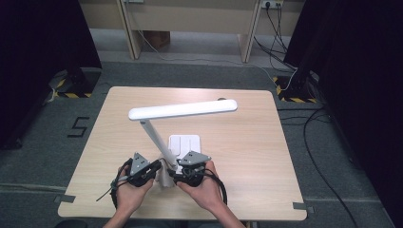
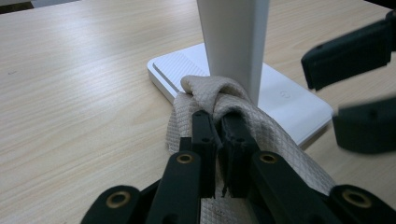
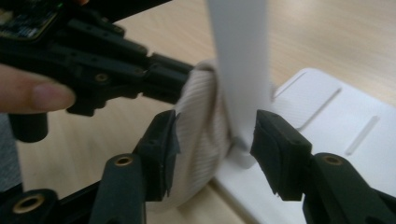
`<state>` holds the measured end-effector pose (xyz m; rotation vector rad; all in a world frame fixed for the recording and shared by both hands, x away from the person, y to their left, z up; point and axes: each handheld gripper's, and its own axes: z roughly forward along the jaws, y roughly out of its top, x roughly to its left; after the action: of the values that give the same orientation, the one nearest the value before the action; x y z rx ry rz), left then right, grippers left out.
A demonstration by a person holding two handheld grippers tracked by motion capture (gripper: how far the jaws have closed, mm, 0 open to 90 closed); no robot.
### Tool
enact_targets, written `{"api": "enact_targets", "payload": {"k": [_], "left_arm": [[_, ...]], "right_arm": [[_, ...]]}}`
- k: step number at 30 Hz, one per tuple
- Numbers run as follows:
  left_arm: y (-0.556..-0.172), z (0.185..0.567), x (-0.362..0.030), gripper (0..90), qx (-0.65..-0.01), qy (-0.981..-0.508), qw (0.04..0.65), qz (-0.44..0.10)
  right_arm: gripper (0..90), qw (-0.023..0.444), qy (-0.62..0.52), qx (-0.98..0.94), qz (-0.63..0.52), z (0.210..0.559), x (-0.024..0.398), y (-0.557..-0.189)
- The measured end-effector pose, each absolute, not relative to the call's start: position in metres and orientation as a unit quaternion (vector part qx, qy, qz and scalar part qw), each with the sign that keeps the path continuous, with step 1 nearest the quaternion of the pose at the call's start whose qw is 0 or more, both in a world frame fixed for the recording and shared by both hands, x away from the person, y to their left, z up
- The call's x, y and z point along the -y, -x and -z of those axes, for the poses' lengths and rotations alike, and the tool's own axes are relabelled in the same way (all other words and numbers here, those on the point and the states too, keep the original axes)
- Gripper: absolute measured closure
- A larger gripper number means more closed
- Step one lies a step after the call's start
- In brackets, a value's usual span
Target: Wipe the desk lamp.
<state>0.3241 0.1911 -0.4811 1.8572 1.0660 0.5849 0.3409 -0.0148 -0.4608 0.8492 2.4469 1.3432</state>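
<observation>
Both hands rest low at the near edge of the light wooden tabletop [image 1: 247, 142], facing each other. The left gripper [image 2: 219, 135] clenches a beige woven cloth [image 2: 275, 140] wrapped round the white desk lamp's [image 1: 183, 110] slanted stem, above its flat base. The right gripper [image 3: 215, 144] is released, its jaws flanking cloth and stem.

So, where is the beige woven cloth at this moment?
The beige woven cloth lies at the foot of the white desk lamp's stem, on the near edge of its base, pinched by the left gripper.
</observation>
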Motion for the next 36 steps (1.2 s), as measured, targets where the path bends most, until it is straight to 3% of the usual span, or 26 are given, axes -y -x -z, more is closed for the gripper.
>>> {"api": "enact_targets", "payload": {"k": [3,8,16,20,22,26,30,36], "left_arm": [[-0.322,0.481,-0.191,85.0,-0.43,-0.75,0.446,-0.234],[-0.312,0.477,-0.192,84.9,-0.421,-0.755,0.445,-0.232],[-0.297,0.465,-0.194,84.9,-0.412,-0.75,0.464,-0.229],[-0.295,0.462,-0.196,84.9,-0.411,-0.748,0.466,-0.234],[-0.297,0.462,-0.197,84.7,-0.415,-0.744,0.468,-0.235],[-0.299,0.462,-0.199,84.5,-0.418,-0.739,0.472,-0.236],[-0.299,0.46,-0.196,83.5,-0.412,-0.737,0.482,-0.234],[-0.3,0.454,-0.196,63.9,-0.402,-0.725,0.503,-0.245]], "right_arm": [[43.5,0.093,-0.278,-0.843,-0.451,0.467,0.006,-0.335],[37.1,0.103,-0.268,-0.857,-0.427,0.476,-0.001,-0.335],[38.1,0.103,-0.253,-0.865,-0.422,0.481,-0.008,-0.334],[54.6,0.112,-0.235,-0.867,-0.425,0.48,-0.007,-0.332],[69.6,0.122,-0.225,-0.865,-0.431,0.475,-0.004,-0.331],[78.5,0.13,-0.229,-0.857,-0.444,0.465,0.005,-0.332],[81.4,0.135,-0.23,-0.853,-0.448,0.46,0.011,-0.334],[83.1,0.154,-0.236,-0.85,-0.445,0.447,0.025,-0.338]]}}
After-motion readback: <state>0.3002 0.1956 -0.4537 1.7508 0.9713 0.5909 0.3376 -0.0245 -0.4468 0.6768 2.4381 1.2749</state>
